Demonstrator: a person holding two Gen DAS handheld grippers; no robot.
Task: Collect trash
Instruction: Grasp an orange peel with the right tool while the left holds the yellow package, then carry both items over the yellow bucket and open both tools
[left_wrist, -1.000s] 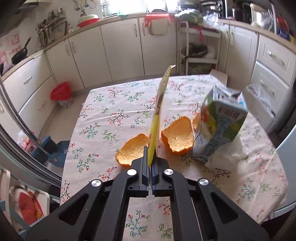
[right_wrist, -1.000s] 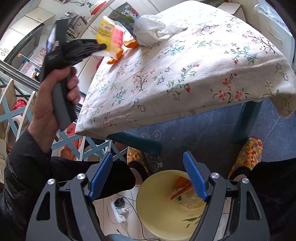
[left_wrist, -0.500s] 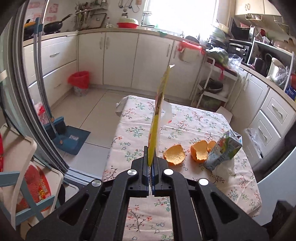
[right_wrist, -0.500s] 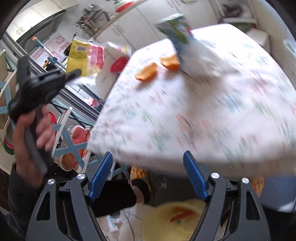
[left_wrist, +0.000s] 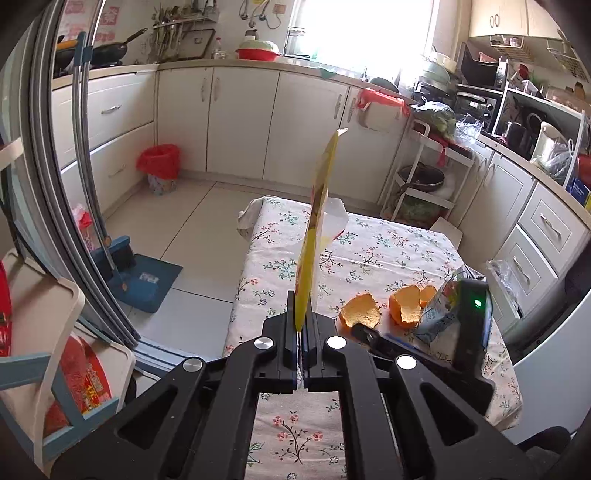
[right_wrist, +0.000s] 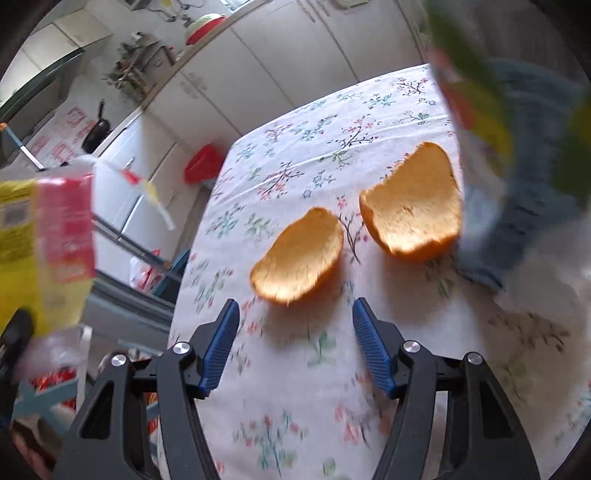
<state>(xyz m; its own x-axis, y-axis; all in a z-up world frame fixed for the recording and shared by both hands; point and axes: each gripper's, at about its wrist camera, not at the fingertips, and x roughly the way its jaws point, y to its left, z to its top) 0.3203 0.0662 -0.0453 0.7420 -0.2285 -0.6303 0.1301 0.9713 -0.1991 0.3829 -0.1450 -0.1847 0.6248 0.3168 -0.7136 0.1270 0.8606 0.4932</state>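
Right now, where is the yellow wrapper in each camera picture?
Left wrist view: the yellow wrapper stands edge-on at centre, pinched in the left gripper.
Right wrist view: its printed yellow and pink face shows at the far left edge, blurred.
Shared landmark: the two orange peels on the floral tablecloth.

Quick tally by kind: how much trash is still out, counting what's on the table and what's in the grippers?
Orange peel pieces on the table: 2, nearer peel and farther peel
Crushed drink carton on the table: 1
Yellow wrapper clamped in the left gripper: 1
Right gripper, jaws closing, nothing between them: 0
Total: 4
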